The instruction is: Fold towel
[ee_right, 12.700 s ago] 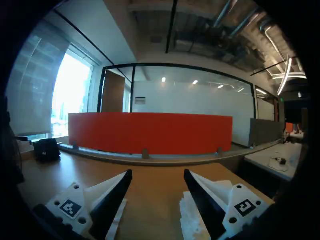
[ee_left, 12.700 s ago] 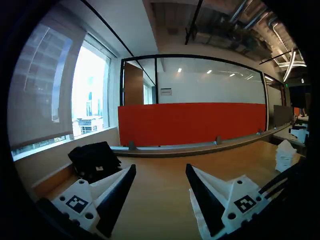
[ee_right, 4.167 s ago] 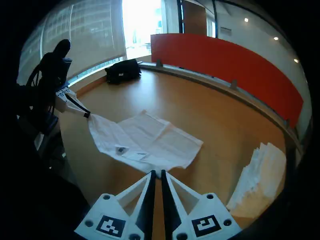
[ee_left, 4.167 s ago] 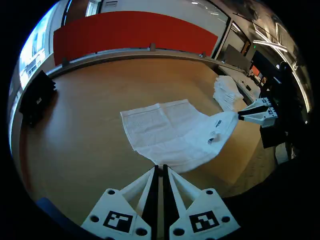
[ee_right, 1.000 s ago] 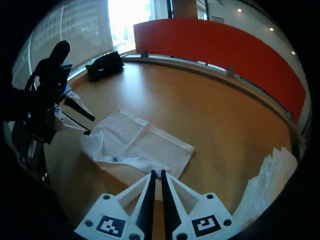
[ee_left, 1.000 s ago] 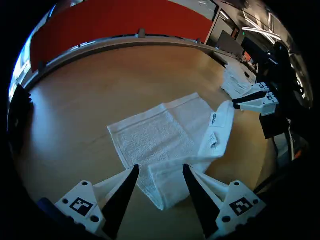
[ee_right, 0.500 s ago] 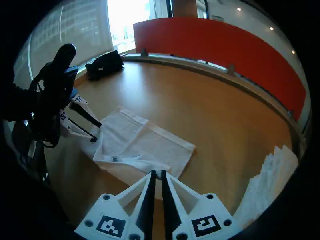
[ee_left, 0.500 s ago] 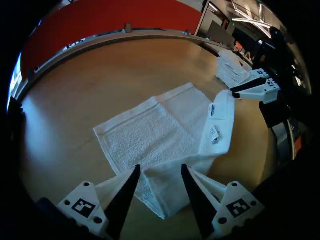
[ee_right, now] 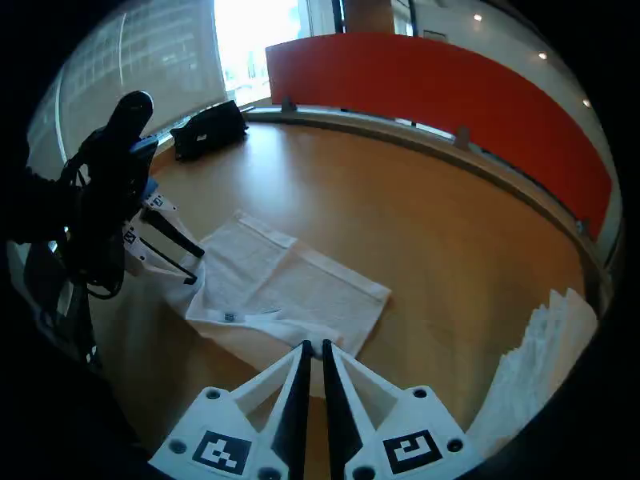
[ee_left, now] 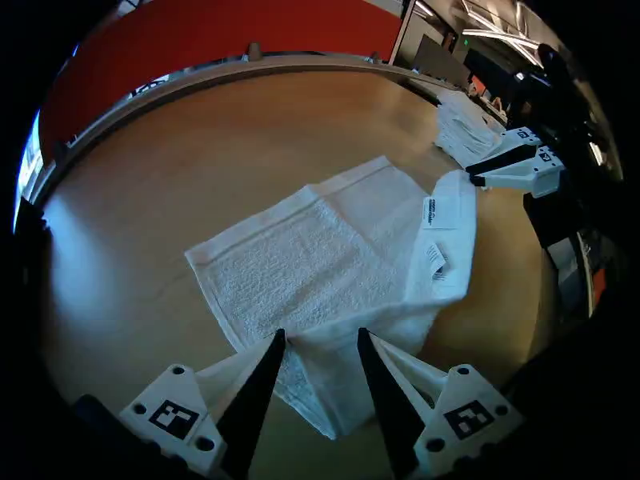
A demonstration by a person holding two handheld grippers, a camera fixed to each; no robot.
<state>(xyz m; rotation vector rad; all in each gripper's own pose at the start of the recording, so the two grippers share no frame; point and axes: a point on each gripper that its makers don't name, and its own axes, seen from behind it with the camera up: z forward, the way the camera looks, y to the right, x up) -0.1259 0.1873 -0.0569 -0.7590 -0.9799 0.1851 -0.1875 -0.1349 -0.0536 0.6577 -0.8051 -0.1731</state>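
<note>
Right now the white towel lies on the wooden table, close to its near edge. It is partly doubled over, with one strip turned up so that two sewn labels face the ceiling.

Seen from the left gripper view, the left gripper is spread. Its two dark fingers stand apart on either side of the towel's near fold, and the cloth bunches in the gap between them. I can't tell whether the pads actually press on it.

Across the cloth, the right gripper is clenched on the far corner of that turned strip, which is lifted a little off the tabletop. In the right gripper view its fingers are drawn almost together, and the towel's edge sits right at their tips.

A stack of folded white towels sits on the table off to the right gripper's side, well apart from the towel being worked. A black bag rests at the table's far corner near the bright window. A red partition runs along the table's back edge.
</note>
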